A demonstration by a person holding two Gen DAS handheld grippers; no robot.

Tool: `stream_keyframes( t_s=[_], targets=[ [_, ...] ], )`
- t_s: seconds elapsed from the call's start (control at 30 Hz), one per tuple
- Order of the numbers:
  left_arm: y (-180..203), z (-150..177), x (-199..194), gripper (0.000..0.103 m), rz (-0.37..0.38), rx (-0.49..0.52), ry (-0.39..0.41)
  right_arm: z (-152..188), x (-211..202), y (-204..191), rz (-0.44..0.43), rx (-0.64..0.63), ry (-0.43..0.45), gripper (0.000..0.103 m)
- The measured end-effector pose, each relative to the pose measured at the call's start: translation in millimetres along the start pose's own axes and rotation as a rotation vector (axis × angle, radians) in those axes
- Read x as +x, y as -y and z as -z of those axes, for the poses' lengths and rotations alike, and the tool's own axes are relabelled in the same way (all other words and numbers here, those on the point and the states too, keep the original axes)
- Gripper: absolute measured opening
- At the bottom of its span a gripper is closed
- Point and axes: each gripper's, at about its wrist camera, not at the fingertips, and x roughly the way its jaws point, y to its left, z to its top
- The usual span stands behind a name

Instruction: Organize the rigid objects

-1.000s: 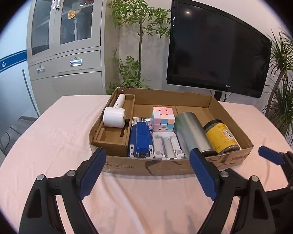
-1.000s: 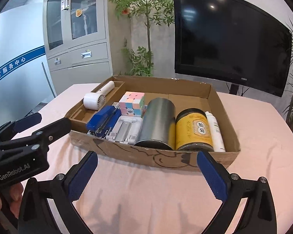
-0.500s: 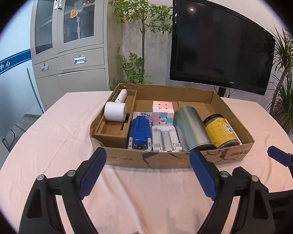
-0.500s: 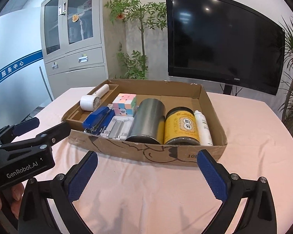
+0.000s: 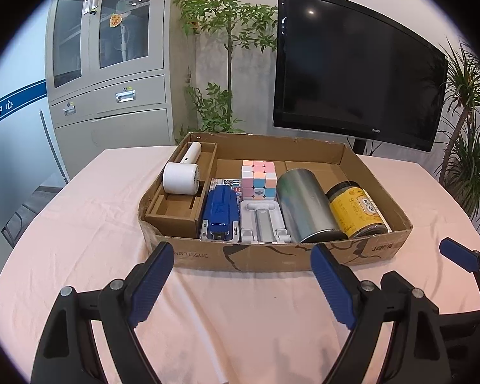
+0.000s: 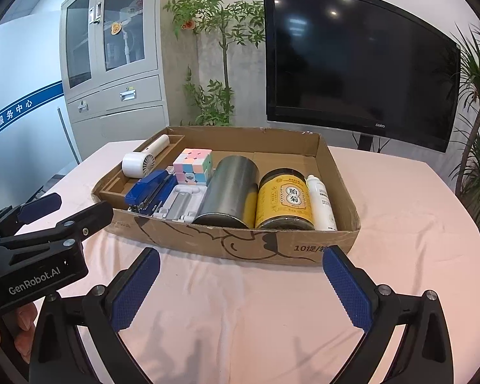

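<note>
A shallow cardboard box sits on the pink-clothed table. Inside lie a white handheld fan in a cardboard insert, a blue stapler, a pastel puzzle cube, a white folding stand, a silver tin, a yellow-labelled jar and a white bottle. My left gripper hovers open just short of the box's front wall, holding nothing. My right gripper is likewise open and empty before the front wall, to the right of the left gripper.
A black TV stands behind the table, with potted plants and a grey cabinet at the back left. Another plant is at the right. Pink cloth spreads around the box. A person's hand holds the left gripper.
The right gripper has drawn back a little from the box, which now looks slightly smaller and higher in both views. Both grippers' jaws stay equally wide.
</note>
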Motion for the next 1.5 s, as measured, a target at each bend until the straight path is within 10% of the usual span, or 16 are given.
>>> stream_keyframes(
  t_s=[1.5],
  targets=[
    [7,6,14,0.087,0.007,0.02,-0.048,12,13,0,0.061,0.015,-0.043,0.103]
  ],
)
